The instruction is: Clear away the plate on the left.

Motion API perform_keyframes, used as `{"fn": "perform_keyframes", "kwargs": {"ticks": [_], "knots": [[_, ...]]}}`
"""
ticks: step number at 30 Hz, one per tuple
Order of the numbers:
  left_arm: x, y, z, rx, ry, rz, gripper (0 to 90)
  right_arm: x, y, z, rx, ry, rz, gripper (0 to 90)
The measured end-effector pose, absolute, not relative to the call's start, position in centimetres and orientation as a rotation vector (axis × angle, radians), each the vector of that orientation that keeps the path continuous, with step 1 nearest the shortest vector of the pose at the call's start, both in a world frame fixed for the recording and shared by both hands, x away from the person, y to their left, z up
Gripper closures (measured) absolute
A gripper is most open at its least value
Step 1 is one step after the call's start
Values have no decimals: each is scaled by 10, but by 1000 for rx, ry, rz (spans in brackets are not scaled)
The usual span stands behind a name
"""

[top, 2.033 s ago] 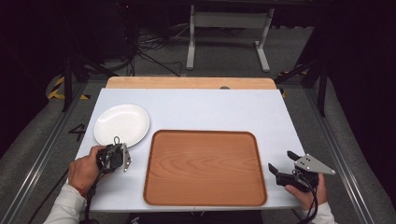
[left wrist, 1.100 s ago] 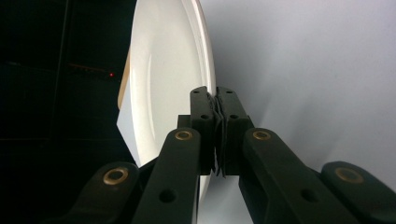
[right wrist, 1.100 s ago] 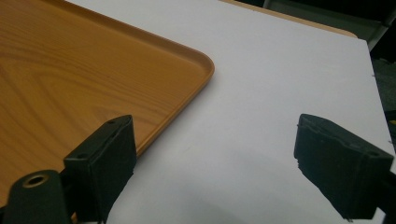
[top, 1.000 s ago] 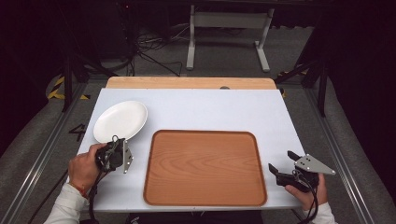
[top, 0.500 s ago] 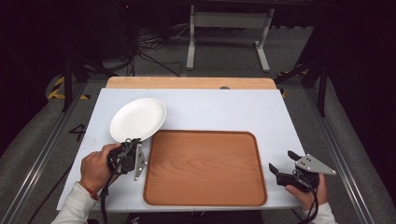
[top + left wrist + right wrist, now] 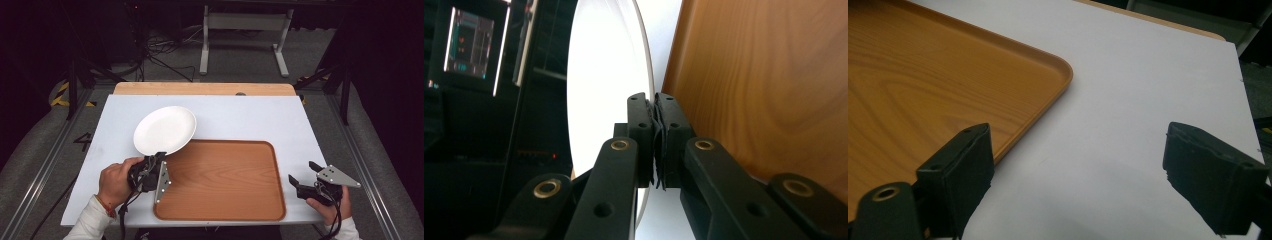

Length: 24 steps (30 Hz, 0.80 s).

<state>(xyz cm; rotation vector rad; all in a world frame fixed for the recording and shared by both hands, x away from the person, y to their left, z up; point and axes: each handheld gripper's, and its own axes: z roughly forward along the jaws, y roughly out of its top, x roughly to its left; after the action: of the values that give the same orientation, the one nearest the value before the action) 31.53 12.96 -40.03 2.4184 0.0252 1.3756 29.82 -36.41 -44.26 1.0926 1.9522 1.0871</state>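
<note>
Nearest the person, the left hand-held gripper [image 6: 161, 159] is seen at the tray's left edge, its jaws clamped on the near rim of the white plate [image 6: 165, 130]. In the left gripper view the two pads are pressed together on the thin rim of the plate [image 6: 606, 100], with the wooden tray [image 6: 764, 90] lying just to one side. From the grip the plate extends away from the person and is carried tilted, its far edge raised off the counter [image 6: 240, 117]; its lower right part overhangs the tray's far left corner.

The wooden tray [image 6: 225, 180] lies to the right of the held plate, so the coming move is judged to be a short carry rightward and a lowering flat onto the tray floor.

The right hand-held gripper [image 6: 307, 182] is rested at the tray's right side, well apart from the plate, its jaws wide open with nothing between them, as shown over the counter [image 6: 1128, 100] in the right gripper view. The left hand is therefore the nearer one.
</note>
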Motion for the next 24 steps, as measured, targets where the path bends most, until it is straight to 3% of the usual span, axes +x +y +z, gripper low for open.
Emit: {"fn": "perform_keyframes", "kwargs": {"ticks": [24], "knots": [[293,73,-409,2401,-245,1267,866,298,-364,-443,1088,1959,1086,136]]}}
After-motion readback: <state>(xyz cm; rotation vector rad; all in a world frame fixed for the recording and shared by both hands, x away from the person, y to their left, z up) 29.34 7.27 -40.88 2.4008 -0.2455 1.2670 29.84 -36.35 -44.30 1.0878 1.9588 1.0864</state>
